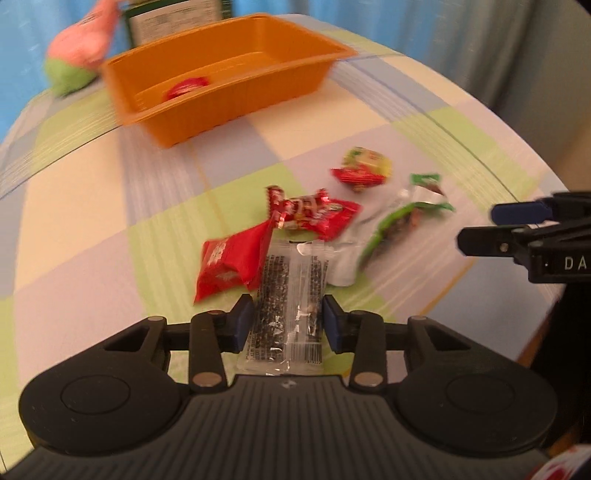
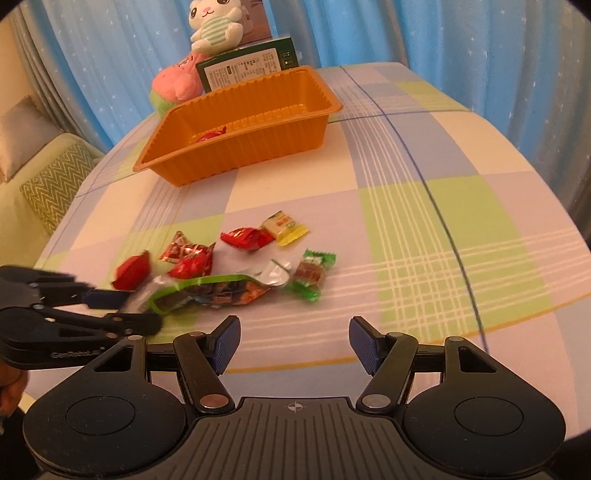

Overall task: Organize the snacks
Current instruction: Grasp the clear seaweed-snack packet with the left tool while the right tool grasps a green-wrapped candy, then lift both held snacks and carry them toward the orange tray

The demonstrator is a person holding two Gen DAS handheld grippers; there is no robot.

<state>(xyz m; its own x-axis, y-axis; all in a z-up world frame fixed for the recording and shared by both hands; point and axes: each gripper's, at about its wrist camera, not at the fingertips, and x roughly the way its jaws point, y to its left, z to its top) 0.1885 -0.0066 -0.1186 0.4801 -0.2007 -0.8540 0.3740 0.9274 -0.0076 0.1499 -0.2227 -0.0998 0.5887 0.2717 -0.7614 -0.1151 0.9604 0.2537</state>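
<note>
Nearest the left wrist camera, the left gripper (image 1: 289, 319) has its blue pads on either side of a clear packet (image 1: 286, 306) printed with dark text too blurred to read; the pads sit at its edges, touching or almost touching, I cannot tell which. Just past it on the checked tablecloth (image 1: 92, 206) lie a red packet (image 1: 232, 264), a twisted red wrapper (image 1: 314, 214) and a long green-edged bag (image 1: 391, 229). The right gripper (image 1: 476, 229) enters from the right edge, lettered "DA".

From the right wrist view, the right gripper (image 2: 294, 343) stands half open over bare cloth, holding nothing. This view alone shows the green candy (image 2: 310, 275), the yellow packet (image 2: 284, 227), and "GenRobot" on the left gripper (image 2: 122, 310) at the near left. Farther off, the orange tray (image 2: 236, 147) holds one red snack (image 2: 208, 136); behind it are a green printed box (image 2: 247, 66), a pink plush (image 2: 177, 81) and a white rabbit toy (image 2: 218, 26). Open cloth spreads to the right as far as the table edge.
</note>
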